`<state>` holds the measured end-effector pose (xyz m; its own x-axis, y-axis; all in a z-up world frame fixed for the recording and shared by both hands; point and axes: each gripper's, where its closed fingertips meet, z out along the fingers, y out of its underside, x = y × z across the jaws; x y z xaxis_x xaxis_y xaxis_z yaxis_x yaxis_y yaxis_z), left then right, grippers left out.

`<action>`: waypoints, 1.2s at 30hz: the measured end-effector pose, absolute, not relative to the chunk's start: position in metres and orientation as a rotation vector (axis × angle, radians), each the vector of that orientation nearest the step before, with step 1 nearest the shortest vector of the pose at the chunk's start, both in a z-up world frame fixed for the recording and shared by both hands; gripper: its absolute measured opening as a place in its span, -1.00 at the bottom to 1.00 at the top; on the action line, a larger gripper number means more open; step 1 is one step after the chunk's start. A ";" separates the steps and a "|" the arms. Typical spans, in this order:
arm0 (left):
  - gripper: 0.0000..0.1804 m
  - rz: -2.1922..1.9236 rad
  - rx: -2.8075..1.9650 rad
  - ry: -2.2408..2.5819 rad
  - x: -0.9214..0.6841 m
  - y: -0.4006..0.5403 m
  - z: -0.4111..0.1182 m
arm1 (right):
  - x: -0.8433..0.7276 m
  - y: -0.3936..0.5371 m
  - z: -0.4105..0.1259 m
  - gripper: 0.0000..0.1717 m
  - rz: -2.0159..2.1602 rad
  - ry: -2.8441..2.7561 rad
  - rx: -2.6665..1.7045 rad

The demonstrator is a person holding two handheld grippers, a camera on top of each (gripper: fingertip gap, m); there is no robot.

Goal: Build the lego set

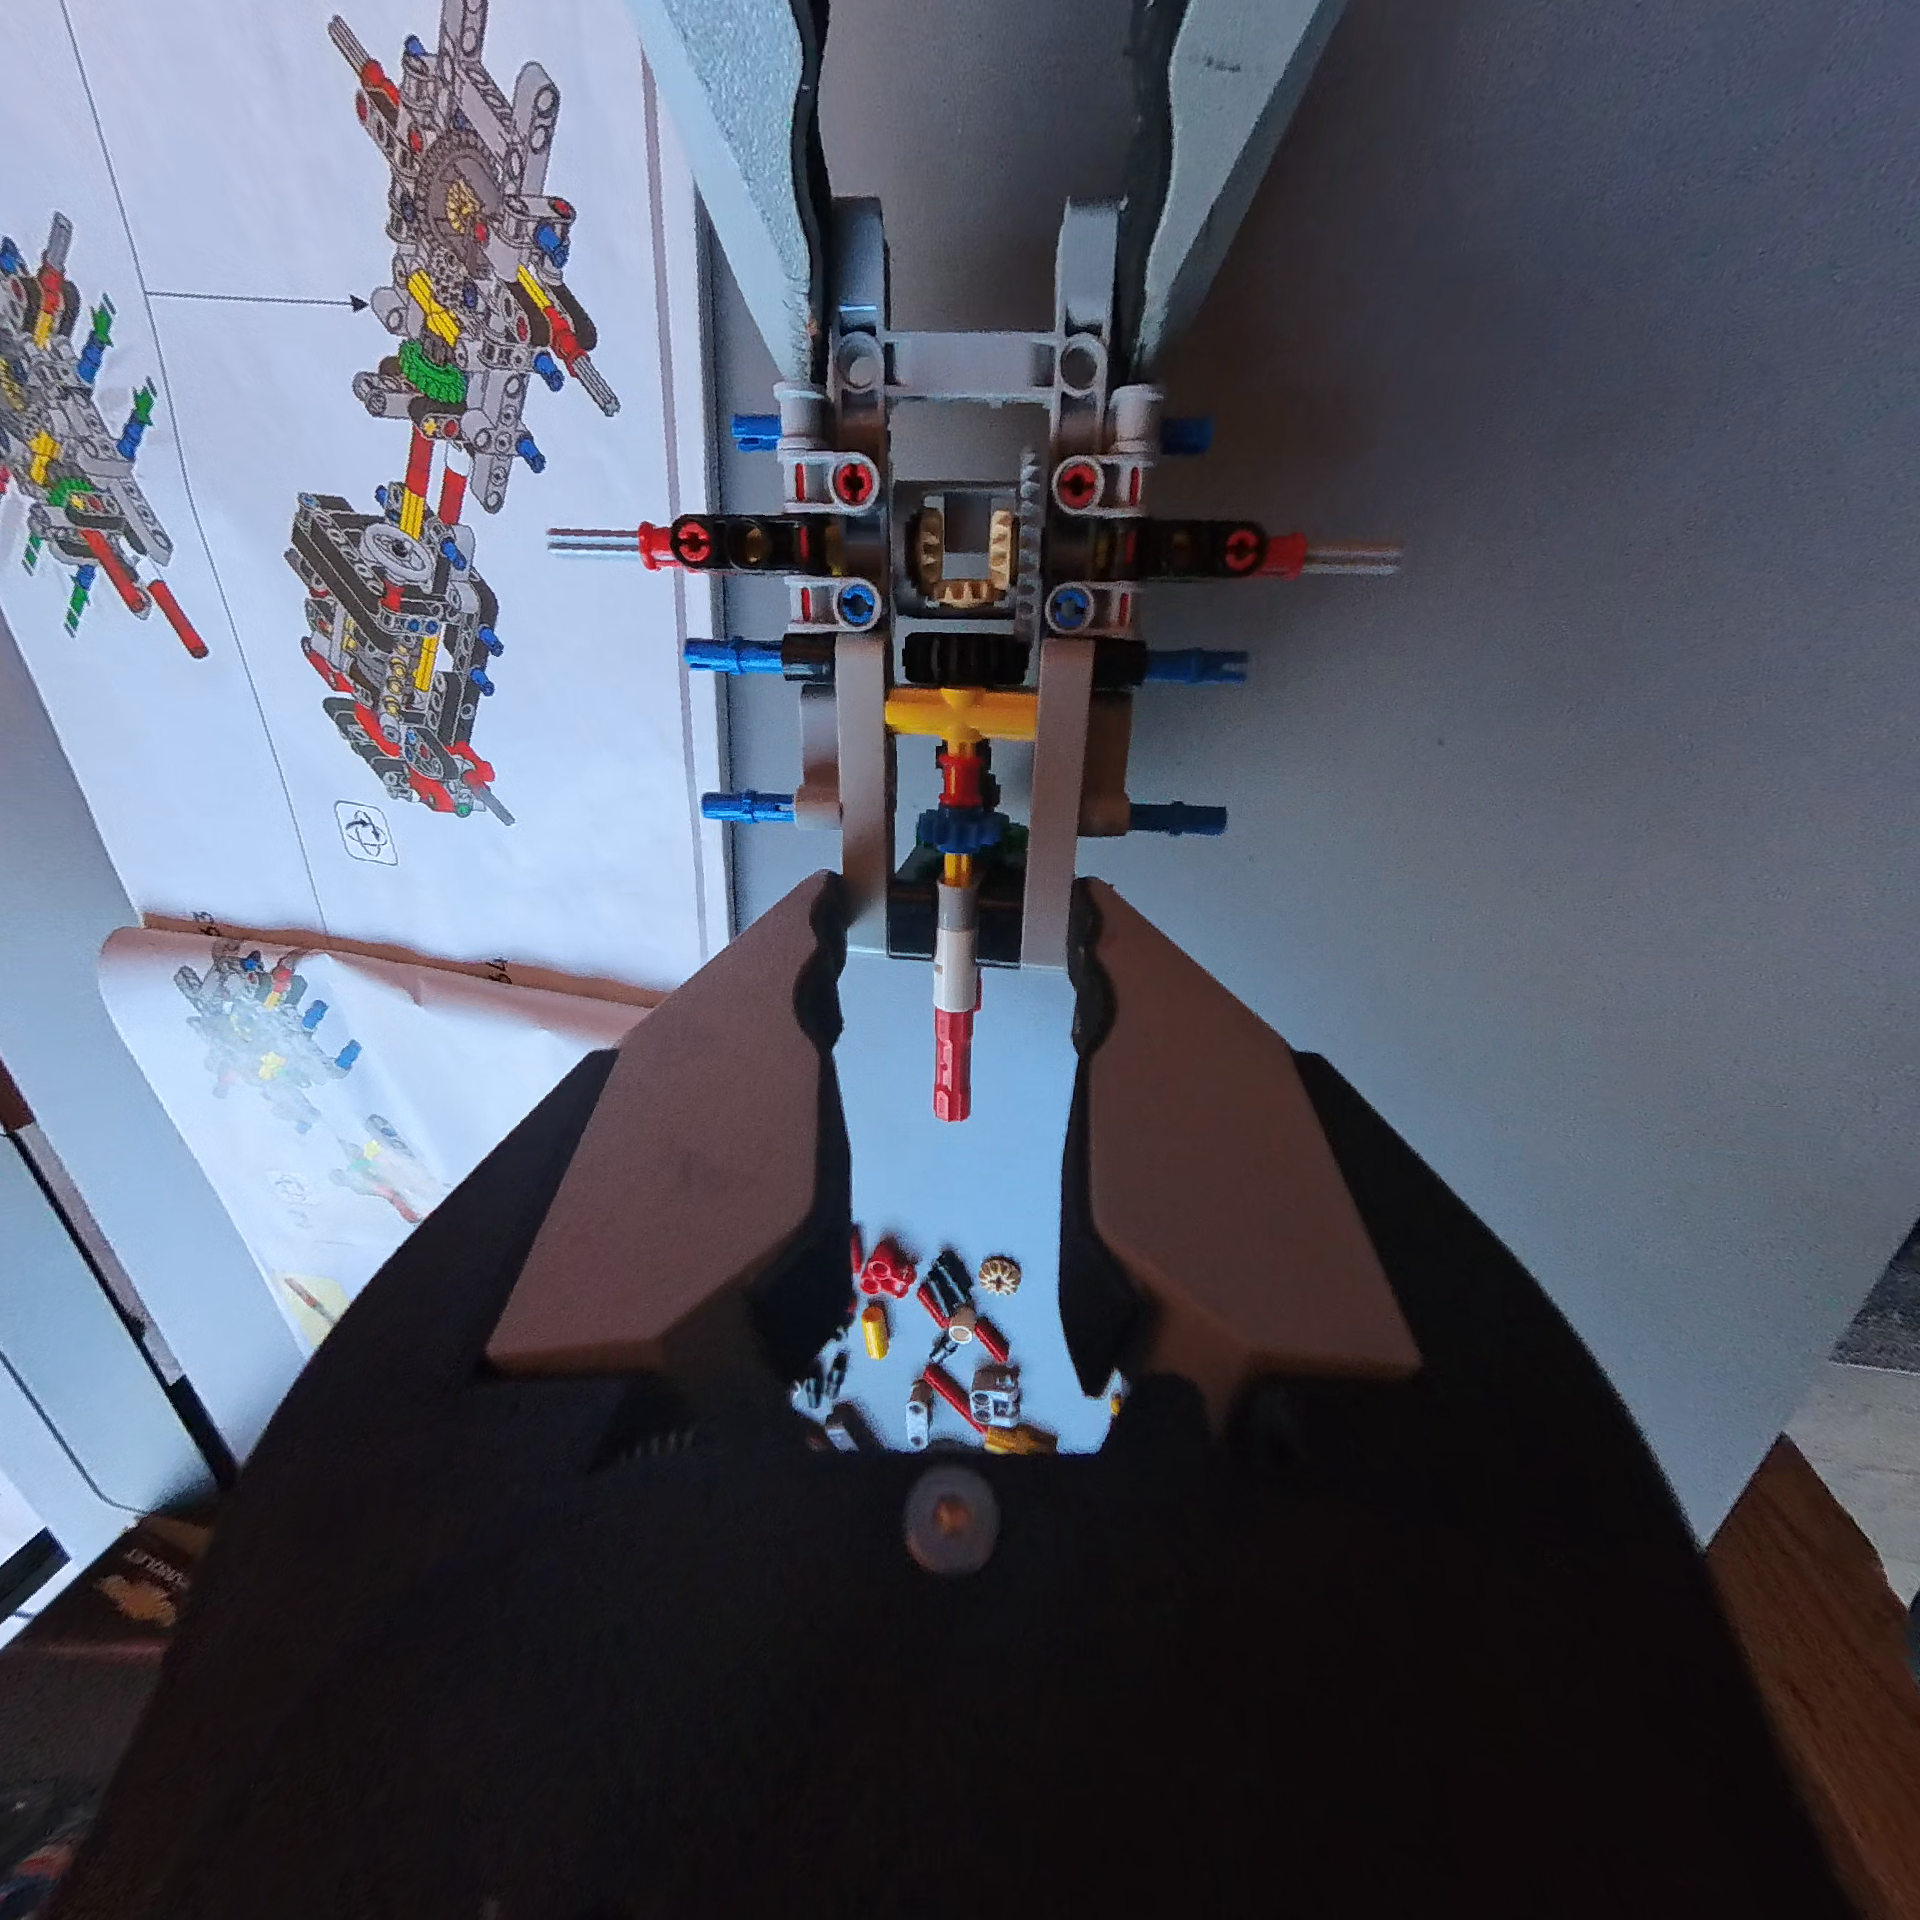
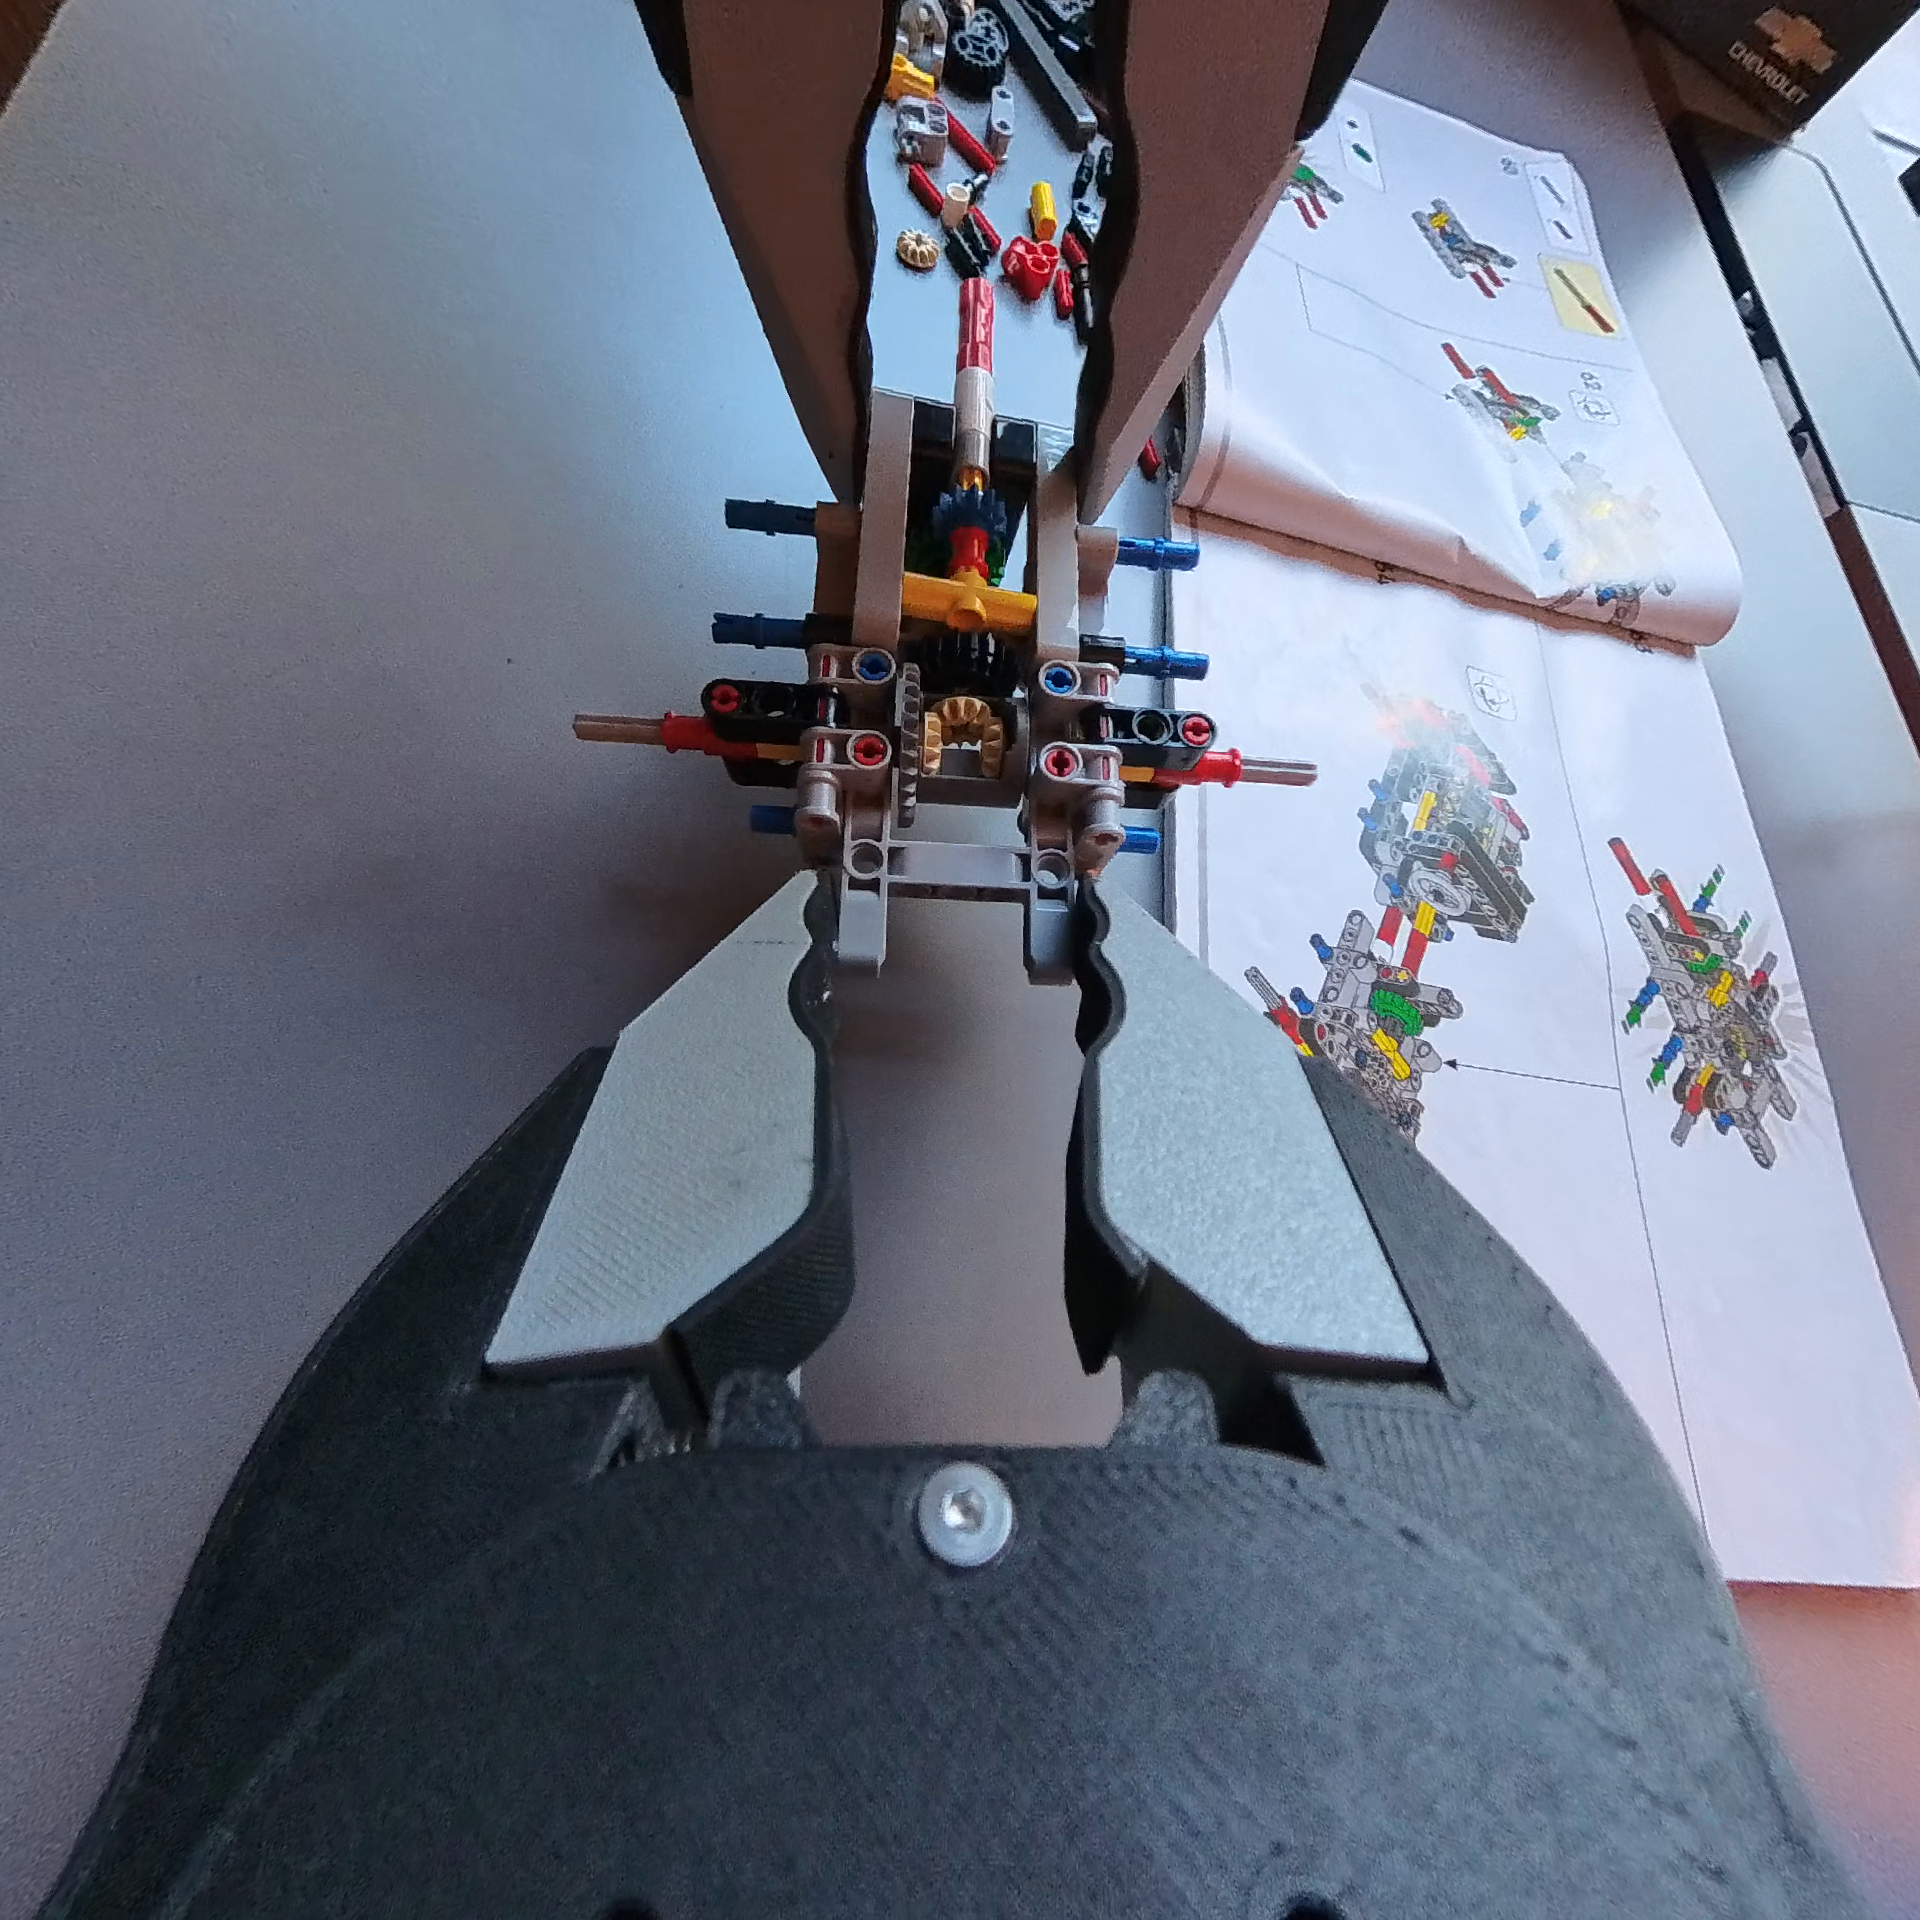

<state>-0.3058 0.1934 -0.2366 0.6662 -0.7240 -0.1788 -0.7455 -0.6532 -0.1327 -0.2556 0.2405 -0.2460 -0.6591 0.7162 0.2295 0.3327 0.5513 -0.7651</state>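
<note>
A grey toy-brick gear assembly (image 1: 961, 582), built from beams, gears and pins, sits at the centre of both views and is gripped from opposite ends by two claws. The left claw (image 1: 956, 925) has brown fingers with black wavy pads; it is clenched on the outer faces of the two grey beams at the assembly's near end, and a red and white axle (image 1: 951, 1018) sticks out from that end between the fingers. The right claw (image 2: 951, 930) has grey fingers with black pads and is clenched on the two short grey legs at the assembly's opposite end. At the assembly's middle sits a ring of tan bevel gears (image 2: 964, 732); blue pins (image 1: 743, 657) and red-capped axles jut out from both of its sides. Behind the left claw, away from the assembly, small loose pieces (image 1: 935, 1340) in red, black, yellow and tan lie scattered on the pale grey worktop (image 2: 312, 520). Beside the assembly lies an open instruction booklet (image 2: 1558, 935) with coloured drawings of similar builds, arrows and small page numbers too blurred to read. Beyond the booklet, far from the assembly, the corner of a dark box (image 2: 1766, 62) bears a printed car-maker's emblem and white lettering.
</note>
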 end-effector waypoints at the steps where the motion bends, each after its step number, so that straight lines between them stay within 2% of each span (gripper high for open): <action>1: -0.56 0.170 -2.689 1.201 -0.306 0.194 -0.237 | -0.256 0.241 -0.246 -0.50 0.956 -2.258 -0.841; 22: -0.56 0.165 -2.652 1.143 -0.309 0.205 -0.246 | -0.259 0.249 -0.255 -0.50 0.986 -2.263 -0.910; 26: -0.43 0.047 -2.662 1.058 -0.303 0.204 -0.244 | -0.260 0.248 -0.254 -0.50 0.995 -2.255 -0.906; 29: -0.23 0.049 -2.649 1.007 -0.312 0.204 -0.239 | -0.260 0.249 -0.251 -0.50 1.034 -2.237 -0.920; 32: -0.28 0.007 -2.615 0.954 -0.317 0.201 -0.233 | -0.260 0.252 -0.248 -0.50 1.079 -2.220 -0.948; 34: -0.55 -0.061 -2.570 0.933 -0.314 0.199 -0.231 | -0.261 0.254 -0.250 -0.50 1.081 -2.222 -0.962; 36: -0.68 -0.111 -2.545 0.915 -0.312 0.200 -0.236 | -0.262 0.254 -0.253 -0.50 1.060 -2.234 -0.963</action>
